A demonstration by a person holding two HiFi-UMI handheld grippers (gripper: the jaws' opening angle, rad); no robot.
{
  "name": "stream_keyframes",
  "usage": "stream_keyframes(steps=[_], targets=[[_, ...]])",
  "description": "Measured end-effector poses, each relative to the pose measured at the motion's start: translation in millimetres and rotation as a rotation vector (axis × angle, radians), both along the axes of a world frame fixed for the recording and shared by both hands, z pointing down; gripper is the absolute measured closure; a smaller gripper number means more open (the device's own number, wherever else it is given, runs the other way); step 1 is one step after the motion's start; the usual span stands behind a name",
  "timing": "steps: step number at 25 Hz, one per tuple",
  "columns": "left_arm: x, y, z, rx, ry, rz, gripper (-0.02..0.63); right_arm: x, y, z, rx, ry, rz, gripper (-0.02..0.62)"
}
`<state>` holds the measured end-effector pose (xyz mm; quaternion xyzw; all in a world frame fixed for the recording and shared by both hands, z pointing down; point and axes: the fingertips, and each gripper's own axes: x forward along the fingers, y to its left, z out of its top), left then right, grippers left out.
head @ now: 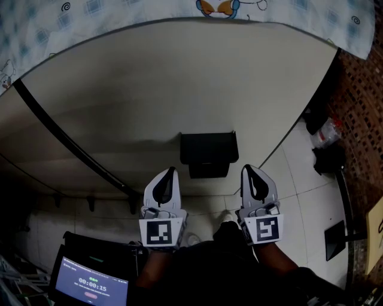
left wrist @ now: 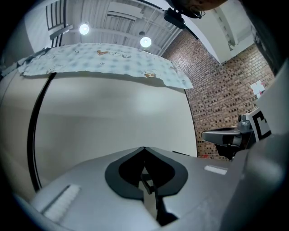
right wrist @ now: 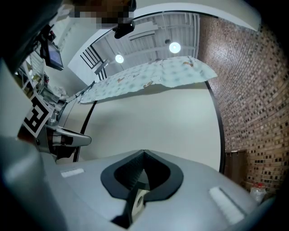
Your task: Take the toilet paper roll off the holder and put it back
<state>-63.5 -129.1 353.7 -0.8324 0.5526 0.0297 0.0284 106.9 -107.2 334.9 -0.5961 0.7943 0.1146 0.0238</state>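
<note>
A black toilet paper holder (head: 208,154) is fixed to the pale wall (head: 179,89) straight ahead in the head view. No roll shows on it; its lid covers whatever is inside. My left gripper (head: 171,171) sits just below and left of the holder with its jaws shut and nothing between them. My right gripper (head: 246,168) sits just below and right of the holder, also shut and empty. In the left gripper view the shut tips (left wrist: 144,148) face bare wall. In the right gripper view the shut tips (right wrist: 143,152) face bare wall too.
A patterned cloth (head: 179,9) hangs over the top of the wall. A black strip (head: 72,143) runs down the wall at left. A brick wall (head: 359,89) stands at right, with a bottle (head: 326,132) and dark items at its foot. A tablet screen (head: 90,287) is low left.
</note>
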Motion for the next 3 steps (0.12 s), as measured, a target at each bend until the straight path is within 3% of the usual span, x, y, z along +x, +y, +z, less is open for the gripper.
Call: stream_keyframes(steps=[3], targets=[[1.6,1.4,-0.1,0.001,-0.003,0.006,0.588,-2.5,1.5,-0.4,0.008,0.013,0.003,0.595]])
